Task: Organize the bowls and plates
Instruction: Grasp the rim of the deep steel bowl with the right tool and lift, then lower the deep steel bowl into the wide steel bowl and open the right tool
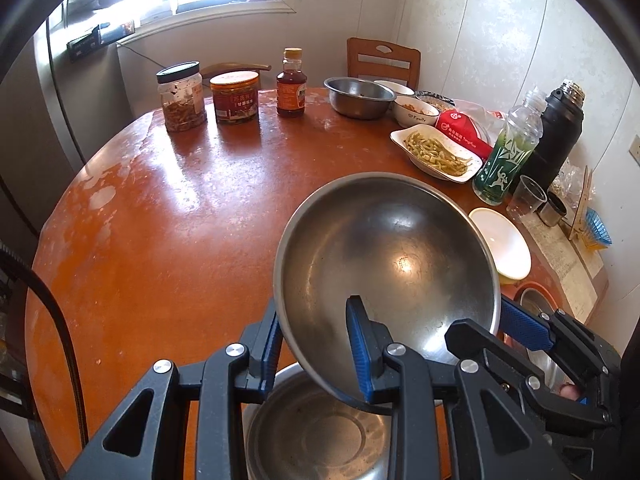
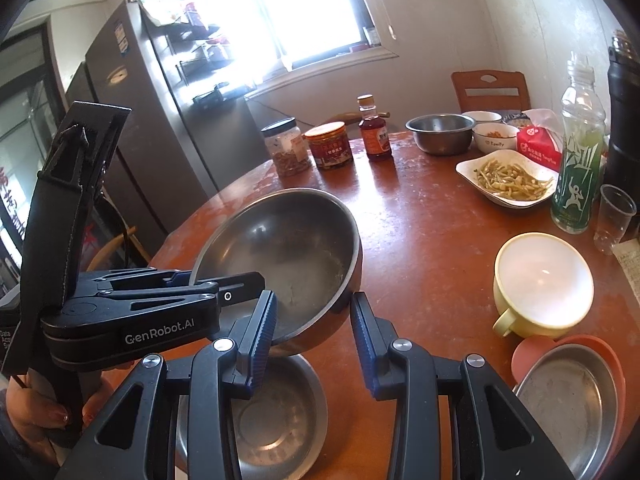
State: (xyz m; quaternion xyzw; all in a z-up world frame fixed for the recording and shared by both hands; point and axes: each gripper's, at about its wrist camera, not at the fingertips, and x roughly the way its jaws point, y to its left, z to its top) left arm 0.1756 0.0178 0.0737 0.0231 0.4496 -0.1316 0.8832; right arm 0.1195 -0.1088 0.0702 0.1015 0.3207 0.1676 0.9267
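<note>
A large steel bowl (image 1: 384,256) (image 2: 288,248) hangs tilted above the round table, held by both grippers. My left gripper (image 1: 316,320) (image 2: 224,286) is shut on its near rim, one pad inside and one outside. On the opposite rim my right gripper (image 2: 314,304) (image 1: 496,326) is also shut, again with one finger on each side of the wall. Directly beneath it a shallower steel bowl (image 1: 320,432) (image 2: 272,412) rests on the table. A person's hand (image 2: 40,412) holds the left gripper's handle.
On the right are a cream mug-bowl (image 2: 544,280), a steel plate on an orange dish (image 2: 568,400), a white dish of beans (image 1: 436,152), a green bottle (image 1: 504,152), a plastic cup (image 2: 616,208) and a black flask (image 1: 556,128). Jars (image 1: 234,98), a sauce bottle (image 1: 291,84), a steel bowl (image 1: 358,96) and white bowls stand at the back.
</note>
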